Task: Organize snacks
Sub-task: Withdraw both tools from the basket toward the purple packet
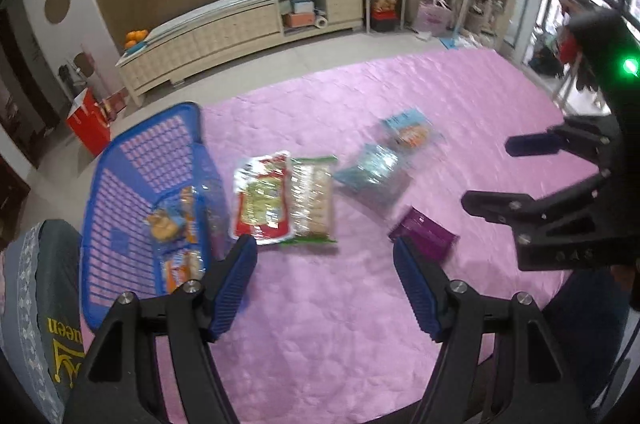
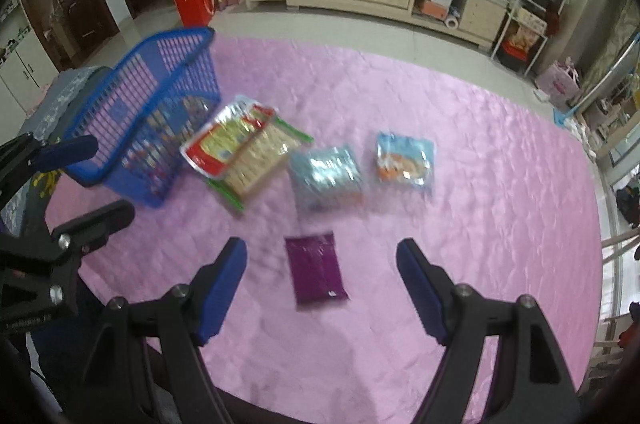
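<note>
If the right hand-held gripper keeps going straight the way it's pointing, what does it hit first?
Most likely the purple packet, lying on the pink cloth between the open fingers of the right hand-held gripper. Depth is hard to judge.

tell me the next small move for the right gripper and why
Probably lower the open right gripper onto the flat purple snack packet: it lies loose on the pink cloth between the fingers, outside the blue plastic basket.
</note>
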Demonstrator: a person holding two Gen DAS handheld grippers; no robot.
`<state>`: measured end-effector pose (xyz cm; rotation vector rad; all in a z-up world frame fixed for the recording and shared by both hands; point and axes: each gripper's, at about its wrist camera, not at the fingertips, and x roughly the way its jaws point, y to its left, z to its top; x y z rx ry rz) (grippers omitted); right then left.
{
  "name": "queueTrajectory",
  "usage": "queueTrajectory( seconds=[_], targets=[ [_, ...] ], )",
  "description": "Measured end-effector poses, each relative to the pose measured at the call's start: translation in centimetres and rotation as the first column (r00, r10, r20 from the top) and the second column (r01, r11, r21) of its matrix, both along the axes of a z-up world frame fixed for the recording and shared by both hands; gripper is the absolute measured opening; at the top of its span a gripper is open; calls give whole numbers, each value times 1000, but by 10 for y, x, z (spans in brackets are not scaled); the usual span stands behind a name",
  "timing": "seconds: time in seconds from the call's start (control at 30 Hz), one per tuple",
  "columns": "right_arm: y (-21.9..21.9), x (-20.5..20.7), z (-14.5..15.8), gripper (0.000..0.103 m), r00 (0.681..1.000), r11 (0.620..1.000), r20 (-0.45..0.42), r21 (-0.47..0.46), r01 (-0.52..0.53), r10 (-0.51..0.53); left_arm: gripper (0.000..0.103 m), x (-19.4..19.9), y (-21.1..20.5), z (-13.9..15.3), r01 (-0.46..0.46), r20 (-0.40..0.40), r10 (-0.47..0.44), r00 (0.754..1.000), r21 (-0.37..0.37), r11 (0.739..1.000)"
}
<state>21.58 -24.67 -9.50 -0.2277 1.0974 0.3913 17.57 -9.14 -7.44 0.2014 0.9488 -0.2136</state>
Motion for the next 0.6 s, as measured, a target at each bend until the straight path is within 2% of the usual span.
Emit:
queueTrajectory(
  seconds=[0.13, 0.33, 0.6],
  targets=[
    [-11, -1, -24, 81, 999, 1000, -37, -21, -13, 12, 68, -4, -18, -31, 2, -49, -2, 999, -15, 1000],
    [-13, 3, -65, 81, 995, 999, -100, -17, -30, 28, 68, 2, -23, -78, -37, -143, 34, 989, -13, 999],
    [7, 14, -111, 81, 989, 994, -121, -58, -92, 85, 68, 13, -11, -111, -61, -205, 61, 977, 5, 998]
  ],
)
